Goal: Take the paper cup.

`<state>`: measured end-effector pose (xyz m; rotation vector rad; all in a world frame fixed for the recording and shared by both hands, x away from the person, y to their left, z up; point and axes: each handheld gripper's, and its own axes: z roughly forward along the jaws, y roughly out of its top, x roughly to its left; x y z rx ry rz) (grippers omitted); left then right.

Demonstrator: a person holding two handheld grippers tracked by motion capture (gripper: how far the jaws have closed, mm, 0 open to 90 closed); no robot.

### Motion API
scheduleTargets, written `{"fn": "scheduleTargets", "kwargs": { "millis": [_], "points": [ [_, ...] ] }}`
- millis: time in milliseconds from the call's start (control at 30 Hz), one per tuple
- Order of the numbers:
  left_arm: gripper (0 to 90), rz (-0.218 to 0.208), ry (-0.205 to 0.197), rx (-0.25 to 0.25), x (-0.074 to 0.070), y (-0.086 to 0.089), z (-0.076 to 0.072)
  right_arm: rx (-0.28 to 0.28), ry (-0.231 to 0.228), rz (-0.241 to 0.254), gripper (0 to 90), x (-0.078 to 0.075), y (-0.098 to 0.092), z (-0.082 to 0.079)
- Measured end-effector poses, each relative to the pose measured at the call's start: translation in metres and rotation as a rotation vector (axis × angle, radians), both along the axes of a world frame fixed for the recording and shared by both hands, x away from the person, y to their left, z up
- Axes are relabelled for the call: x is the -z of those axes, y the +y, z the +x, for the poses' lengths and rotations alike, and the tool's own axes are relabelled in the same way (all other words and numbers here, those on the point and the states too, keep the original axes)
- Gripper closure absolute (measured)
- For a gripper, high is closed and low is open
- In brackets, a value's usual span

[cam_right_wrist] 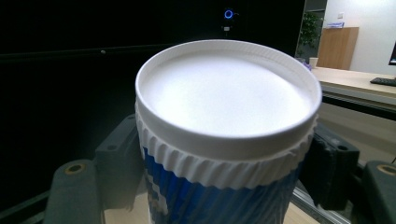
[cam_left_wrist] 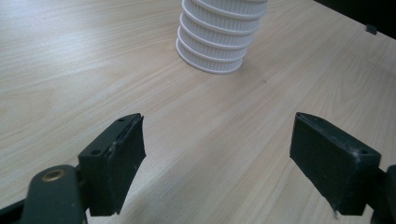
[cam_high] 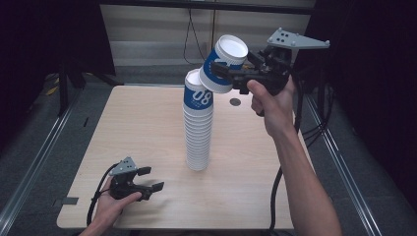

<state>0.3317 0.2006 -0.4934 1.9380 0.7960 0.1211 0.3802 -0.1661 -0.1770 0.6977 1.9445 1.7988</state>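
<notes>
A tall stack of white ribbed cups stands upside down in the middle of the wooden table, its top cup blue with "08" printed on it. In the high view my right gripper is raised beside the stack's top and shut on another blue-and-white cup, held tilted with its white bottom up. In the right gripper view that cup sits between the jaws. My left gripper rests open near the table's front left. Its view shows the stack's base ahead of the wide-apart jaws.
A small dark round spot lies on the table behind the stack, to its right. Cables trail from both grippers over the table's front edge. Metal rails run along the floor on both sides of the table.
</notes>
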Motion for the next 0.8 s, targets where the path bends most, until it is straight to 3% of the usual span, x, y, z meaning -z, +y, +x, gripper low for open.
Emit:
{"fn": "scheduleTargets", "kwargs": {
  "millis": [133,333,633,700,800],
  "points": [
    [17.6,-0.008,0.008,-0.003,0.0,-0.001,-0.001,0.015,-0.006,0.002,25.6,-0.002,-0.01,-0.006],
    [17.4,-0.02,-0.016,-0.024,-0.004,-0.003,-0.003,0.045,-0.005,-0.028,25.7,0.003,-0.025,-0.013],
    [16.3,-0.025,-0.008,-0.019,-0.006,-0.004,-0.003,0.058,0.04,-0.064,25.9,0.032,-0.044,-0.024],
    [15.8,-0.039,-0.01,0.019,-0.009,-0.008,-0.009,0.052,0.043,-0.056,26.0,0.038,-0.047,-0.027],
    [15.8,-0.03,-0.024,0.036,-0.011,-0.011,-0.013,0.048,0.047,-0.056,26.0,0.044,-0.047,-0.03]
  ]
}}
